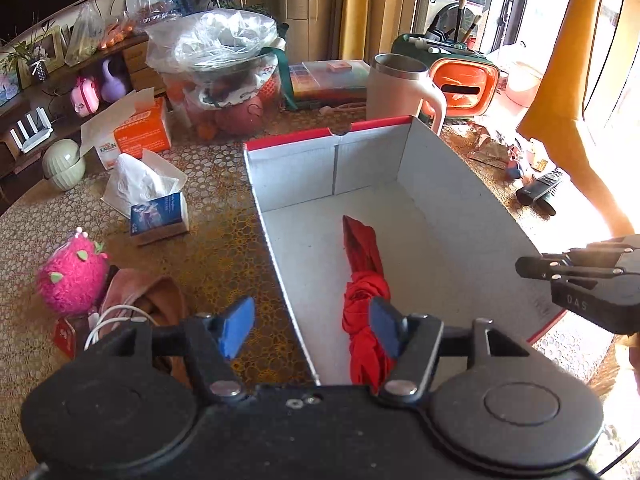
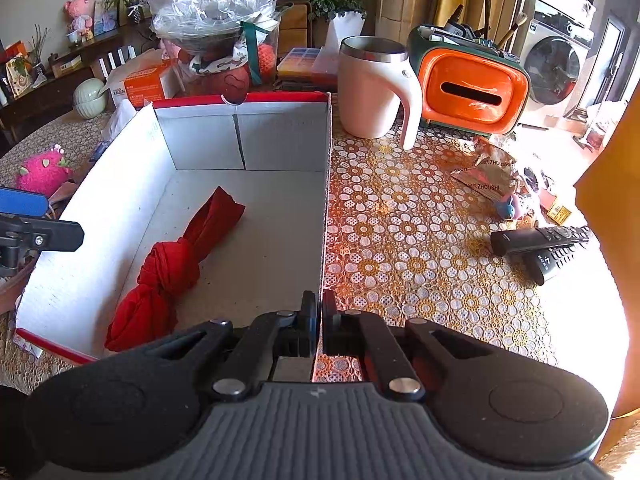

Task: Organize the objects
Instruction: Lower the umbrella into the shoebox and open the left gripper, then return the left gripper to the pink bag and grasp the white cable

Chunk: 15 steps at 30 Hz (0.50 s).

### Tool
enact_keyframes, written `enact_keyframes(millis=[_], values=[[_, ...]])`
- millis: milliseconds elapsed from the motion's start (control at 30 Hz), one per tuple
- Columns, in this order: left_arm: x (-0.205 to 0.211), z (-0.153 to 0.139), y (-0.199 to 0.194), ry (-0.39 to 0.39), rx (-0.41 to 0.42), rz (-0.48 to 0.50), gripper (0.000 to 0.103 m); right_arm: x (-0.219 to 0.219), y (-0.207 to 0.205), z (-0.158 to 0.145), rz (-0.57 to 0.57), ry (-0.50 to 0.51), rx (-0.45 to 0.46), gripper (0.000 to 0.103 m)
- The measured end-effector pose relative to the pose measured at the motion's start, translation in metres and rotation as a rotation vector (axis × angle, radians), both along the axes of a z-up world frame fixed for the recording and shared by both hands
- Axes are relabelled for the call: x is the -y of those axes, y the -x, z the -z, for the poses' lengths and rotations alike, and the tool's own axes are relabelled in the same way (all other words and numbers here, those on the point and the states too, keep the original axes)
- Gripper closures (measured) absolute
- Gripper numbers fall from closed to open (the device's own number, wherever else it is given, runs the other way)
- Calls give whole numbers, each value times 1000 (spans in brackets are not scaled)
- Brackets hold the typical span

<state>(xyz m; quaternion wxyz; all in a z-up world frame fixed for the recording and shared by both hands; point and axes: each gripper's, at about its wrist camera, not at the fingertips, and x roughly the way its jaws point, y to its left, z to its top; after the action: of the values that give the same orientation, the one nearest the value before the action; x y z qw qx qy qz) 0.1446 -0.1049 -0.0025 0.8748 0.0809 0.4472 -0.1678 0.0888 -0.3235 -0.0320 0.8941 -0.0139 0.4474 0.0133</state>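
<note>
A white cardboard box with a red rim stands open on the table. A knotted red cloth lies on its floor. My left gripper is open, its blue pads straddling the box's left wall above the near end of the cloth, empty. My right gripper is shut on the box's right wall near the front corner; it also shows at the right of the left wrist view.
A pink plush toy, pink cloth with white cable and tissue packs lie left of the box. A white mug, an orange holder, two remotes and wrappers are on its right.
</note>
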Motion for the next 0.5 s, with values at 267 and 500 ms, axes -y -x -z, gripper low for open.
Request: enact_keyframes(millis=[267,500], values=[[-72,-12,16,5,91,-82,9,-4,5,-1,15,8,-9,101],[-124,-9,20,-3,124,-140,2,-7,7,0,41,8,-14,101]])
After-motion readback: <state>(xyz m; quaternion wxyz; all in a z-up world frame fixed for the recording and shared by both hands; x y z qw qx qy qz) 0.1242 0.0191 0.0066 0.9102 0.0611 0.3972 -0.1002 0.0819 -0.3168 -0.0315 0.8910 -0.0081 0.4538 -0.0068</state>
